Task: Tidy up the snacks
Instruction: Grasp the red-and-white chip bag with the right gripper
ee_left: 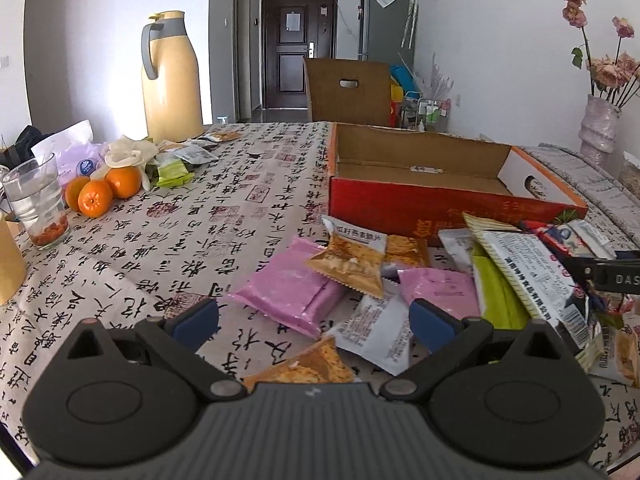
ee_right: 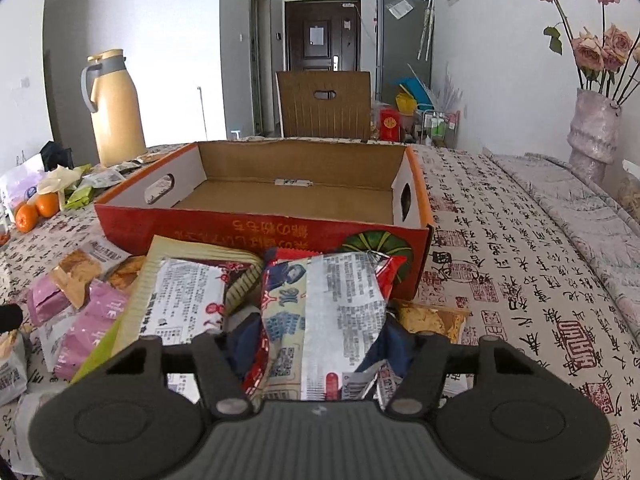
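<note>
Gripping a red-and-silver snack packet [ee_right: 340, 312], the right gripper [ee_right: 320, 340] has its two blue pads pressed against the packet's sides, and the foil is crumpled between them. No earlier picture is given. Just left of this gripper lies a large cream-edged packet [ee_right: 180, 300]; beyond its left edge are pink packets [ee_right: 84, 328] and an orange cracker packet [ee_right: 76, 276]. Directly ahead, touching the pile, stands an open cardboard box [ee_right: 256, 236] with a red front wall and a bare brown floor.

The left gripper [ee_left: 314, 320] has its jaws wide apart, holding nothing. Between and just ahead of its fingers lie a grey-white packet [ee_left: 376, 336] and a pink packet [ee_left: 288, 292], with an orange packet [ee_left: 348, 264] resting on top. An orange cracker packet [ee_left: 300, 368] lies close under the gripper body. Far left of this gripper are three oranges [ee_left: 96, 196], a glass [ee_left: 36, 200] and a yellow thermos jug [ee_left: 172, 76]. All rest on a tablecloth [ee_left: 160, 248] printed with calligraphy.
</note>
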Available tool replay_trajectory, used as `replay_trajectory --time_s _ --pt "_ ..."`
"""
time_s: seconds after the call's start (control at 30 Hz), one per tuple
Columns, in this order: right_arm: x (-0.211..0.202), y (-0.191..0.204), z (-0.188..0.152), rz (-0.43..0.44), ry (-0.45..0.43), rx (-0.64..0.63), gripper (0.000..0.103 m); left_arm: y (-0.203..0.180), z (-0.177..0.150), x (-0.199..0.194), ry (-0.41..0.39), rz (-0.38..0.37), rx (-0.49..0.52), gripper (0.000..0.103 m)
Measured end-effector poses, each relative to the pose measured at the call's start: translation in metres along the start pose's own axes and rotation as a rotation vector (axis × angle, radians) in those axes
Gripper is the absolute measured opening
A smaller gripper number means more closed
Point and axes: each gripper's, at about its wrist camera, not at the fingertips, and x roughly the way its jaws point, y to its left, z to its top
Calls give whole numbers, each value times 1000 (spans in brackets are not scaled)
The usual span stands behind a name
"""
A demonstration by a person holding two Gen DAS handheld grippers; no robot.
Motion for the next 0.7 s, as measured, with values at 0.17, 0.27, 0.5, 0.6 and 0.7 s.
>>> replay_trajectory --time_s 0.17,0.27,0.5,0.6,0.7 --pt "-10 0 0 -6 -42 10 61 5 7 4 -5 26 24 103" --pt "-18 -1 1 -14 -72 24 61 10 14 8 -15 42 41 103" --pt "-32 -10 -3 -30 -122 92 61 22 24 34 33 70 74 103" --pt "-35 -14 -6 -39 -128 117 61 29 24 48 68 60 81 103" --pt "-37 -15 -8 -49 -129 128 61 31 22 60 95 39 104 103"
